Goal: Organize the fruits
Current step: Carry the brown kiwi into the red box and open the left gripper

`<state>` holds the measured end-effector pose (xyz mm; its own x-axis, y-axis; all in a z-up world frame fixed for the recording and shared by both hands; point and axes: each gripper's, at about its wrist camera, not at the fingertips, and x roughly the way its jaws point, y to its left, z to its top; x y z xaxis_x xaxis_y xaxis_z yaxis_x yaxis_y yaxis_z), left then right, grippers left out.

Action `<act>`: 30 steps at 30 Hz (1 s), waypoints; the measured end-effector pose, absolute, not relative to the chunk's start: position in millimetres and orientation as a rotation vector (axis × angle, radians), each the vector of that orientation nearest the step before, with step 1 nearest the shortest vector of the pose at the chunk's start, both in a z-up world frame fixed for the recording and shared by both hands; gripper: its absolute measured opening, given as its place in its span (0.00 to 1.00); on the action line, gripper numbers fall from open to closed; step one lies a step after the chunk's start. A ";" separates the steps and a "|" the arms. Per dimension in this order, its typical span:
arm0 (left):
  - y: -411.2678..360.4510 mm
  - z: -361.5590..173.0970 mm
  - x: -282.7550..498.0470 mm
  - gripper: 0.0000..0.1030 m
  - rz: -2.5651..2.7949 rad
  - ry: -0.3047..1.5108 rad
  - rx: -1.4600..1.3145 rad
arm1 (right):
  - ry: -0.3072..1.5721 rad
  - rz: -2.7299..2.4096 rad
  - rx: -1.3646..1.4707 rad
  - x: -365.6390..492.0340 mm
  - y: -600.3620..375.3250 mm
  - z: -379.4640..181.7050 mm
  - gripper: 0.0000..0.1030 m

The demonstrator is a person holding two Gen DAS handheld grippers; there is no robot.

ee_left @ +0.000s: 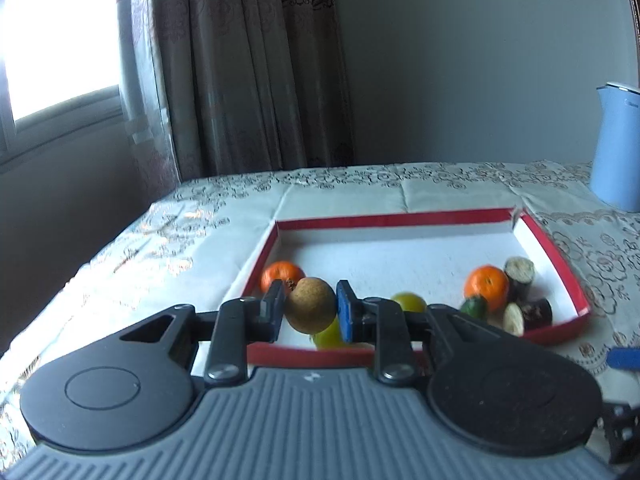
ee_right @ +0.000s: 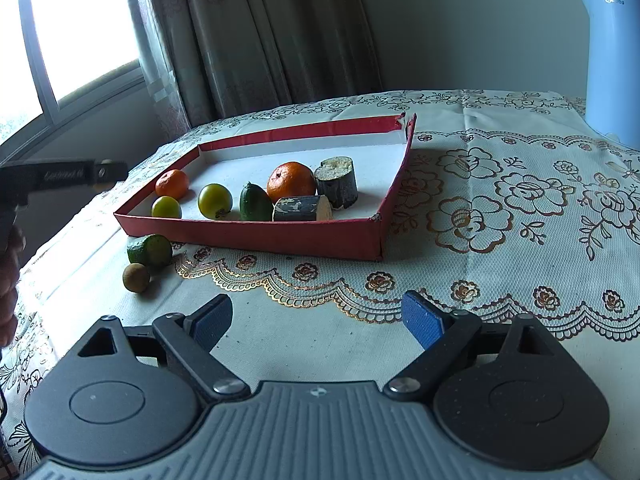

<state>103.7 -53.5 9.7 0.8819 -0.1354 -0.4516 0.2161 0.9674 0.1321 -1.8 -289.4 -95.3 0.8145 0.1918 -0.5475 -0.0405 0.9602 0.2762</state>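
My left gripper is shut on a small round brown fruit and holds it above the near edge of the red box lid. In the lid lie two oranges, yellow-green fruits, a dark green fruit and cut sugarcane pieces. My right gripper is open and empty over the tablecloth, in front of the lid. A green lime and another small brown fruit lie on the cloth outside the lid's near left corner.
A light blue kettle stands at the back right of the table. The patterned tablecloth covers the table; its left edge falls near the window and curtain. The left gripper's body shows at the left of the right wrist view.
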 end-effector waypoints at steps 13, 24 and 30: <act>-80.0 -12.0 183.4 0.24 -0.142 0.556 0.219 | 0.612 0.141 0.263 0.2 -290.1 -95.6 0.93; -92.7 -37.6 199.4 0.25 -0.165 0.617 0.248 | 0.618 0.143 0.249 1.0 -287.8 -95.2 0.95; -96.3 -35.7 198.4 0.53 -0.162 0.594 0.257 | 0.618 0.146 0.251 1.1 -287.9 -95.3 0.96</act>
<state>198.4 -96.3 -35.7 0.8173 -0.0770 -0.5710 0.2240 0.9555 0.1918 1.1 -287.9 -95.3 0.8064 0.2092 -0.5531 -0.0598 0.9594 0.2756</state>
